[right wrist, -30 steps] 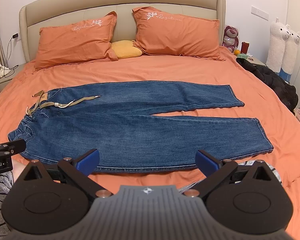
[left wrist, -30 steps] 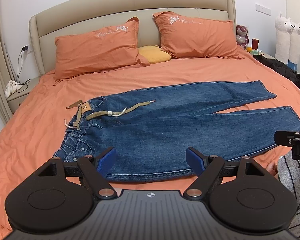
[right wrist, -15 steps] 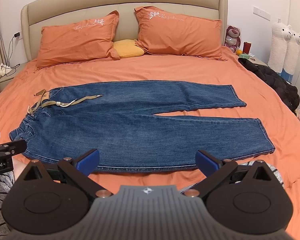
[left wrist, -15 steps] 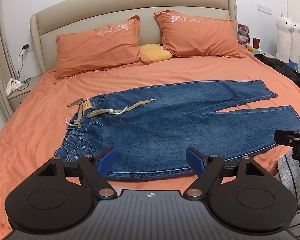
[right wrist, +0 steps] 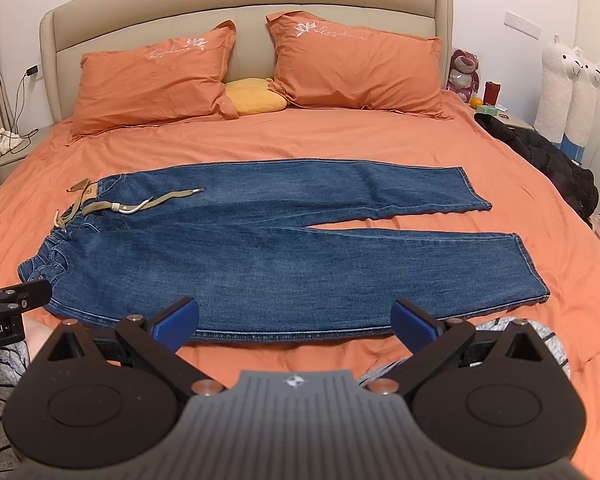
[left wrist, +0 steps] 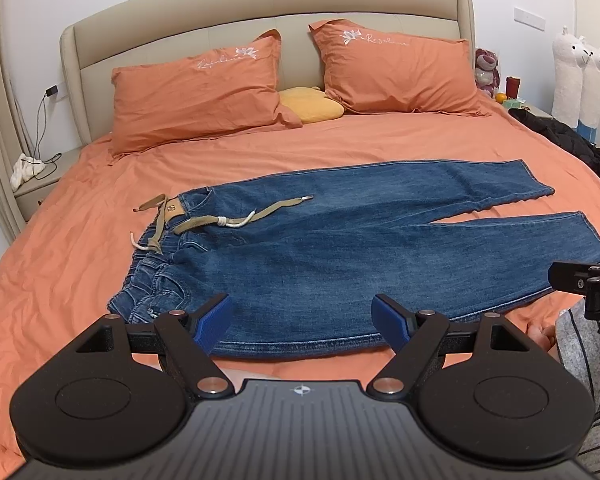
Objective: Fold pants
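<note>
Blue jeans (left wrist: 340, 252) lie flat on the orange bed, waistband to the left with a tan drawstring (left wrist: 236, 218), both legs running right and slightly apart. They also show in the right wrist view (right wrist: 284, 248). My left gripper (left wrist: 302, 322) is open and empty, held above the near edge of the jeans by the hip. My right gripper (right wrist: 294, 322) is open and empty, above the near leg's lower seam. Each gripper's tip shows at the edge of the other view.
Two orange pillows (left wrist: 204, 92) and a yellow cushion (left wrist: 310, 105) lie at the headboard. A black garment (right wrist: 548, 156) lies on the bed's right edge. Nightstands stand at both sides; white plush toys (right wrist: 566, 92) stand at the right wall.
Both views have shifted only slightly; the jeans lie as before and both grippers stay open.
</note>
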Available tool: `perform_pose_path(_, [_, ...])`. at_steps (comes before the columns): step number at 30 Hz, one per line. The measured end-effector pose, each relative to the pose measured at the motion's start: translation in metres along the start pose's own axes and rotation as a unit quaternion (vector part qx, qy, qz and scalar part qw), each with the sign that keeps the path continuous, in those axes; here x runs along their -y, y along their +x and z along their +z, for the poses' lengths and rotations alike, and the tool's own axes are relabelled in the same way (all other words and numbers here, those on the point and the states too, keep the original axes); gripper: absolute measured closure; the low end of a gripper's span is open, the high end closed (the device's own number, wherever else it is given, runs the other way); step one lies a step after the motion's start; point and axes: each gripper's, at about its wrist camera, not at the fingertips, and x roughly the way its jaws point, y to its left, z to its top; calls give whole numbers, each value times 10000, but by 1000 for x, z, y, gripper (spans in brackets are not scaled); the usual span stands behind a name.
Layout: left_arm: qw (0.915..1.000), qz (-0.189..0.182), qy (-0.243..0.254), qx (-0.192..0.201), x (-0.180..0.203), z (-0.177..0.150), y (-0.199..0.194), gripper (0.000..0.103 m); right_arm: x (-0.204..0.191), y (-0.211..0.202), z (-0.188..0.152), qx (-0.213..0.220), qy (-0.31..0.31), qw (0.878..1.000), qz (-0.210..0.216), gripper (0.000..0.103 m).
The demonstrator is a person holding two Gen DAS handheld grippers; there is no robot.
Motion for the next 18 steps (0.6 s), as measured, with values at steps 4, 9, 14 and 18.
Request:
perform_pose_path(4, [10000, -16, 7, -11, 1, -1, 0, 11, 2, -1, -1, -4, 19, 10000, 10, 5])
perform_pose_path(9, [10000, -34, 2, -11, 2, -2, 0, 11, 3, -1, -2, -10, 30, 10000, 6, 5])
perform_pose_path(14, [10000, -54, -3, -14, 4, -3, -1, 11, 6, -2, -5, -27, 80, 10000, 3, 5])
perform_pose_path(18, [10000, -81, -4, -34, 4, -4, -1, 11, 8, -2, -7, -40, 107, 9999, 3, 5])
